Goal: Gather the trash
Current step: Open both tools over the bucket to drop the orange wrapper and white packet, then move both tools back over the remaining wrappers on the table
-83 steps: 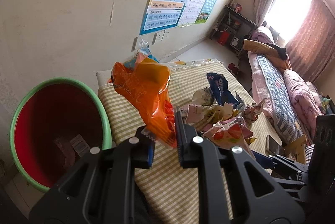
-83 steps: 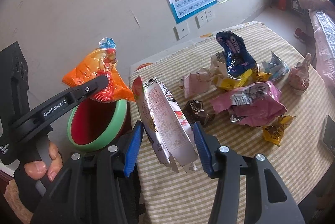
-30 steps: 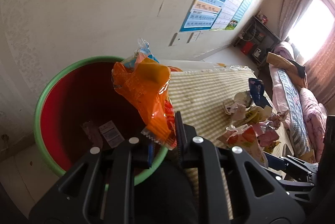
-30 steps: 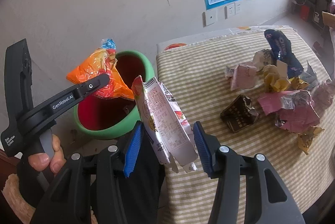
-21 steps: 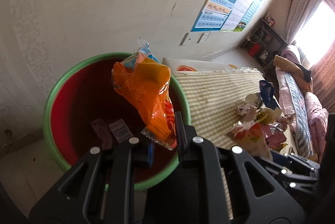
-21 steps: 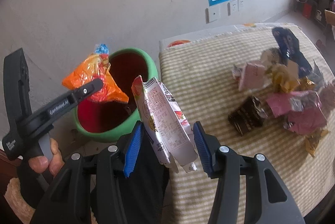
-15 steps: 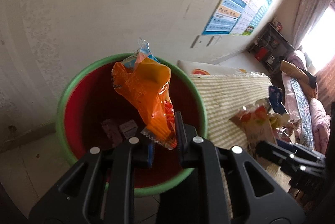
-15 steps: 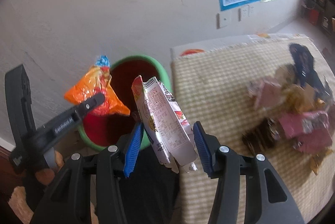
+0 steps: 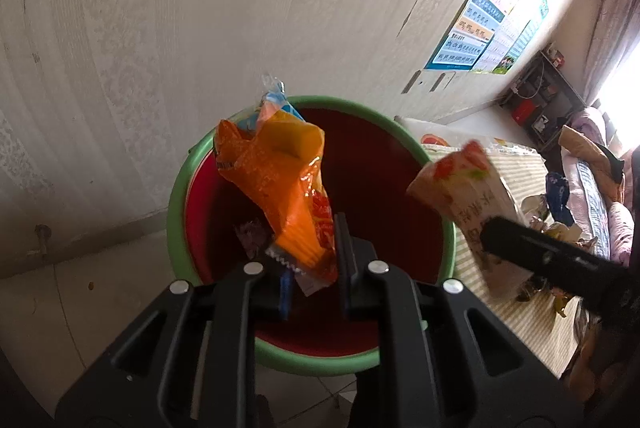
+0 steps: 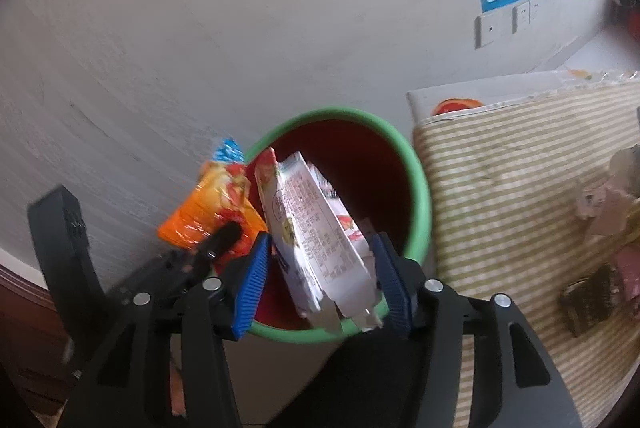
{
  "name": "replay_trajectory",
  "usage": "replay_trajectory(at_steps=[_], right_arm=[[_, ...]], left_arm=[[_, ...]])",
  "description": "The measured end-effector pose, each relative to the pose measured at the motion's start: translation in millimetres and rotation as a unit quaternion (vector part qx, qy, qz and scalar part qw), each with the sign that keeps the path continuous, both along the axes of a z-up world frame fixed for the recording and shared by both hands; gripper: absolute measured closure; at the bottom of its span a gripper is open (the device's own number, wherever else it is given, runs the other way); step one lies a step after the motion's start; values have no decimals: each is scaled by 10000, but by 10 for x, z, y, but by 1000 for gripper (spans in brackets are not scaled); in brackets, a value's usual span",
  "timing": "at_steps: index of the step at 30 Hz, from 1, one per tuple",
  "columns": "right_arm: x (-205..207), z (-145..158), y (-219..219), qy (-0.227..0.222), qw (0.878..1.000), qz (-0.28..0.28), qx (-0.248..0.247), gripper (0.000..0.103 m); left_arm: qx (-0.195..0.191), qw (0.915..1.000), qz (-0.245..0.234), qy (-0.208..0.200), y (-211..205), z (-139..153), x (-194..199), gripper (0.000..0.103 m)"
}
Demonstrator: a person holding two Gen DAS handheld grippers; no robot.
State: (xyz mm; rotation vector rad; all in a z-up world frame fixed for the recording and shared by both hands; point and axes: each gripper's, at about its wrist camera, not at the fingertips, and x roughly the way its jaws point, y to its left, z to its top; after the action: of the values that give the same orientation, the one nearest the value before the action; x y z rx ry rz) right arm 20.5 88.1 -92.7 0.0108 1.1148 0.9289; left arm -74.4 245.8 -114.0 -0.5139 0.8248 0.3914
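Orange snack wrapper (image 9: 280, 183) pinched by its lower end in the left tongs (image 9: 312, 276), hanging over the mouth of the green-rimmed red bin (image 9: 180, 187). White strawberry-print packet (image 10: 316, 228) clamped in the right tongs (image 10: 320, 280), just right of the left pair, also above the bin. A few scraps lie in the bin's bottom. More wrappers (image 10: 608, 203) lie on the striped tabletop (image 10: 500, 187), well right of both tongs. Judgement: drop step. Centre each wrapper inside the rim before letting go; light foil may drift or cling to a pad, so open wide and low.
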Motion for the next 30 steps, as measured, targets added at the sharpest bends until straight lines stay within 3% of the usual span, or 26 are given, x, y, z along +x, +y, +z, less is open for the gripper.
replay_trajectory(at_steps=[1,4,12,18,23,26,30], right_arm=[[-12,11,0,2,10000,5,17,47],[-38,51,-22,-69,10000,25,48,43],[-46,119,-415,-146,9992,-295,236,41],[19,66,-1182,-298,9931,-1133,73,39],[228,-30,-2030,-514,9722,-2256,-358,39],[411,-99,-2591,-528,9516,-2983,-509,36],[691,-265,-2962,-380,9434,-3198,-787,32]], left_arm=[[-19,10000,12,17,7,-7,-6,80],[-63,9999,142,11,45,-23,-67,48],[-29,10000,-15,-11,-42,49,-78,47],[46,9996,-275,-75,-249,134,49,47],[129,9980,-611,-120,-523,212,176,47],[184,9964,-814,-144,-701,255,245,47],[239,9928,-1165,-121,-990,304,378,47]])
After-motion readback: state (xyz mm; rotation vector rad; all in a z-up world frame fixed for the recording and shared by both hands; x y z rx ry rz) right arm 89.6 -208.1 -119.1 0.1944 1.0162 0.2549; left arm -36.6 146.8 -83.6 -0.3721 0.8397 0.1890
